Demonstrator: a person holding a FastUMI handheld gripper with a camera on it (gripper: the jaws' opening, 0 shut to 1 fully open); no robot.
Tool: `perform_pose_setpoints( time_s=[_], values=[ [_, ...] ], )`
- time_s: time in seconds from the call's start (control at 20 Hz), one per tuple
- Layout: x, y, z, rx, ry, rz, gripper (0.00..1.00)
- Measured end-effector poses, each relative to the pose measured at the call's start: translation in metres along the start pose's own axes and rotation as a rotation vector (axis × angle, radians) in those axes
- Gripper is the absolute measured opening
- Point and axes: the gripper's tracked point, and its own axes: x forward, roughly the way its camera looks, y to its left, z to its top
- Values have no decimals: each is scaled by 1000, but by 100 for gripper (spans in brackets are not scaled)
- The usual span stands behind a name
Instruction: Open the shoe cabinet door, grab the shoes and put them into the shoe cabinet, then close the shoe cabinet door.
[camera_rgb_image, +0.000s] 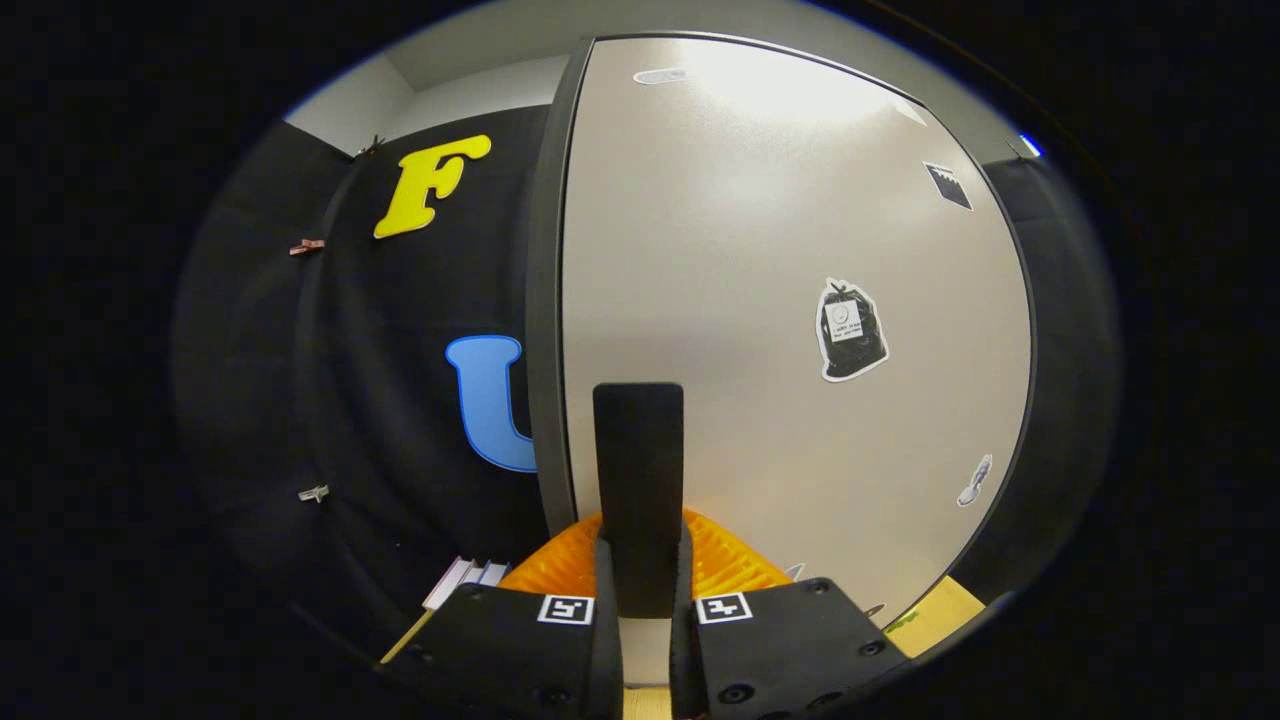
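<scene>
Booth wall (400, 420) of black cloth on the left, with three small clips pinned to it: one up near the top seam (372, 146), one a little lower and further left (306, 246), one low down (313, 493). At the foot of the cloth, near the tool, a small stack of white sheets or cards (462, 580); what they are, I cannot tell.

Right of the cloth, shoe cabinet door (760, 300): pale grey, smooth, framed by a dark edge strip (545, 300) along its left side. Door surface faces the camera and lies close ahead. Whether it sits flush shut or slightly ajar cannot be told.

Tool (645, 590) at the near centre. Its two fingers stand close together and are clamped on a dark flat handle (638, 470), an upright bar that rises from between the fingers in front of the door's left part. Each finger carries a small square marker (566, 609). Behind the fingers and handle, an orange ribbed part (720, 560) spreads out on both sides.

Further right on the door, stickers: a black bag-shaped one (851, 330) at mid height, a dark one with a jagged edge (948, 186) higher up, a small pale spoon-shaped one (975, 481) lower down. Bright light glare on the door's upper part. At the far right bottom, a strip of light wood surface (940, 608) beyond the door's edge.
</scene>
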Motion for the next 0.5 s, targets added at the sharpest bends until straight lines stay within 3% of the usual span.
perform_pose_setpoints(
  time_s=[0.5],
  values=[
    [-60,4,12,-21,-14,94,22]
  ],
)
